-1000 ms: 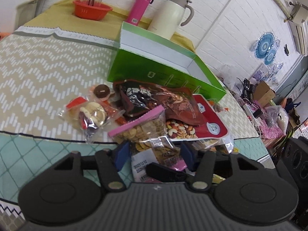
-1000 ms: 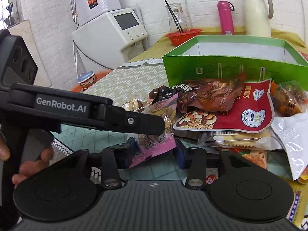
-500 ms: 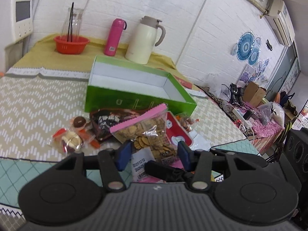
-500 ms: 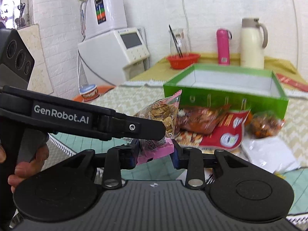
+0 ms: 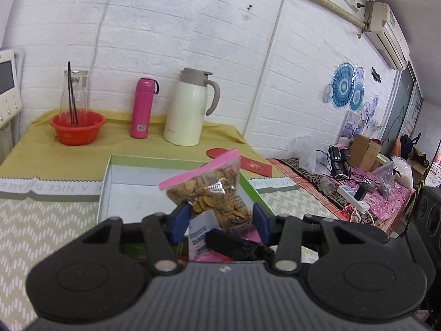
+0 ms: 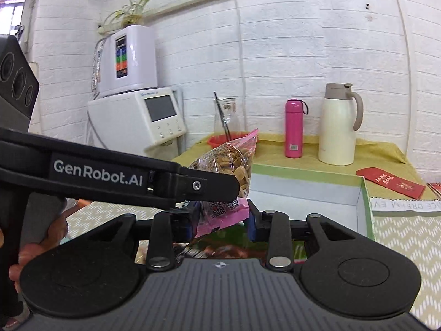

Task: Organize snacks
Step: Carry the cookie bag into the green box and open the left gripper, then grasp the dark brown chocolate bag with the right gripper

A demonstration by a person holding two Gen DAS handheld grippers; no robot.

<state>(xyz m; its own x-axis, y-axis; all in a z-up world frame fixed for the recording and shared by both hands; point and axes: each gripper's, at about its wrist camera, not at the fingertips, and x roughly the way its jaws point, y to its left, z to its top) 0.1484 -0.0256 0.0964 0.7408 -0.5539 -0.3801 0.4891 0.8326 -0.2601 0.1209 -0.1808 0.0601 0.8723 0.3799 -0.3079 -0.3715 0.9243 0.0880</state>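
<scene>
- Grippers first: the left gripper [image 5: 220, 222] is pinching the lower part of the cracker bag [image 5: 212, 193], its blue pads pressing on both sides, and its jaws have just been closing a little further on it.
- Crossing in front of the right wrist camera, that same left gripper [image 6: 220, 186] is reaching the bag [image 6: 234, 165] from the side, while the right gripper [image 6: 222, 220] is squeezing the pink bottom edge; its jaws have been narrowing too, with the bag between them.
- Lifted by both grippers, the bag is now hanging clear of the table, where a second ago it was lying among the other snacks.
- Beyond it, the green box [image 5: 110, 171] is sitting open and looks empty, so the bag is probably heading there next.
- Farther back, a pink bottle [image 5: 143, 107] and a cream jug [image 5: 190, 107] are standing by the wall.
</scene>
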